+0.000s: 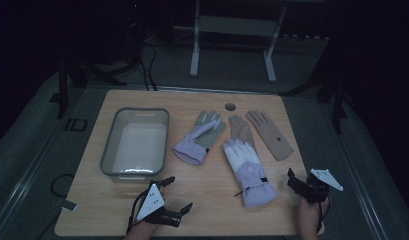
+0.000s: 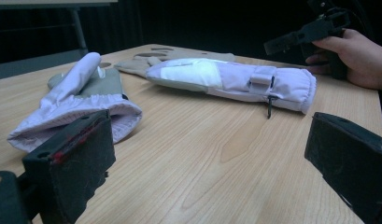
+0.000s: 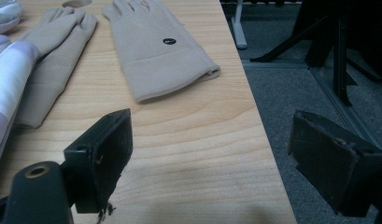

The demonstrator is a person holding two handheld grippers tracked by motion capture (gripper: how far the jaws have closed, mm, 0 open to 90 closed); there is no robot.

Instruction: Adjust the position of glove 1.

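Observation:
Two lavender ski gloves lie on the wooden table (image 1: 212, 200): one (image 1: 199, 137) at the centre, the other (image 1: 248, 170) with a white back, nearer me. Two thin beige gloves (image 1: 240, 129) (image 1: 269, 134) lie beyond it to the right. My left gripper (image 1: 178, 195) rests at the near edge, open and holding nothing. It faces the central glove (image 2: 81, 100) and the white-backed one (image 2: 230, 79). My right gripper (image 1: 293, 180) stands open near the right edge with nothing between its fingers. In its own view the beige gloves (image 3: 156, 51) (image 3: 53, 51) lie ahead.
A clear plastic bin (image 1: 112, 145) with a grey rim stands empty at the table's left. A round cable hole (image 1: 230, 106) sits near the far edge. The right table edge (image 3: 254, 116) drops to grey carpet. A white desk frame (image 1: 232, 30) stands behind.

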